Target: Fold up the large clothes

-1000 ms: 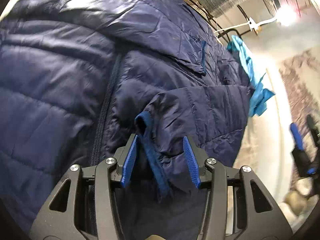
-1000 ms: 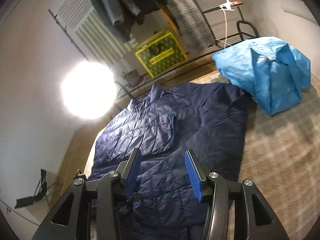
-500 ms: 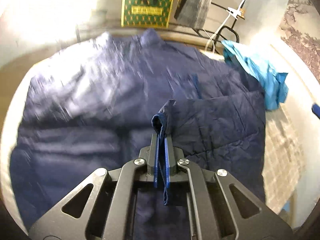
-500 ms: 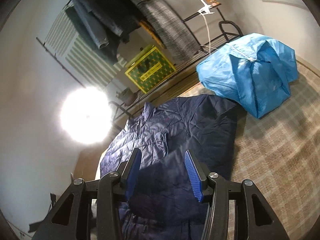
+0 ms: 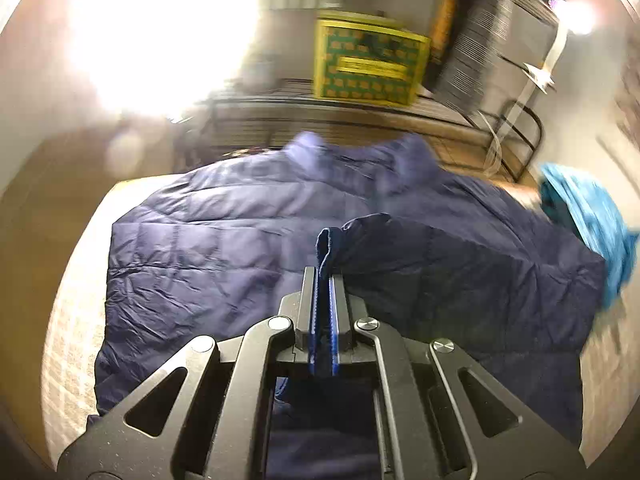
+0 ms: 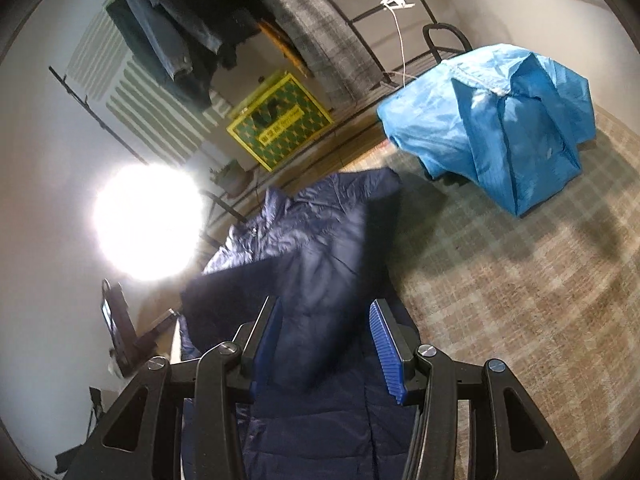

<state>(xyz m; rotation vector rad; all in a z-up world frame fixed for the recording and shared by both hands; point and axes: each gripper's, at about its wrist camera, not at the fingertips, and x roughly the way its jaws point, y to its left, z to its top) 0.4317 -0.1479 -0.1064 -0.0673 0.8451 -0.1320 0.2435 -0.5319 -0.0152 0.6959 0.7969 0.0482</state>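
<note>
A navy quilted jacket [image 5: 224,240] lies spread on the checked carpet, collar toward the far rack. My left gripper [image 5: 324,280] is shut on the cuff [image 5: 329,246] of its sleeve [image 5: 440,264], which hangs lifted above the jacket's body. In the right wrist view the same jacket [image 6: 316,240] stretches away below my right gripper [image 6: 324,320]. That gripper is open, hovering above the jacket with nothing pinched between its blue pads. The raised sleeve [image 6: 280,280] shows there as a dark blurred band.
A folded light blue garment [image 6: 496,124] lies on the checked carpet [image 6: 520,280] to the right. A clothes rack [image 6: 192,28] with hanging garments and a yellow-green box [image 6: 280,124] stand beyond the jacket. A bright lamp [image 6: 148,220] glares at the left.
My left gripper closed on the sleeve cuff and pulled back and up, lifting the sleeve off the jacket. The right gripper stayed open and rolled a little.
</note>
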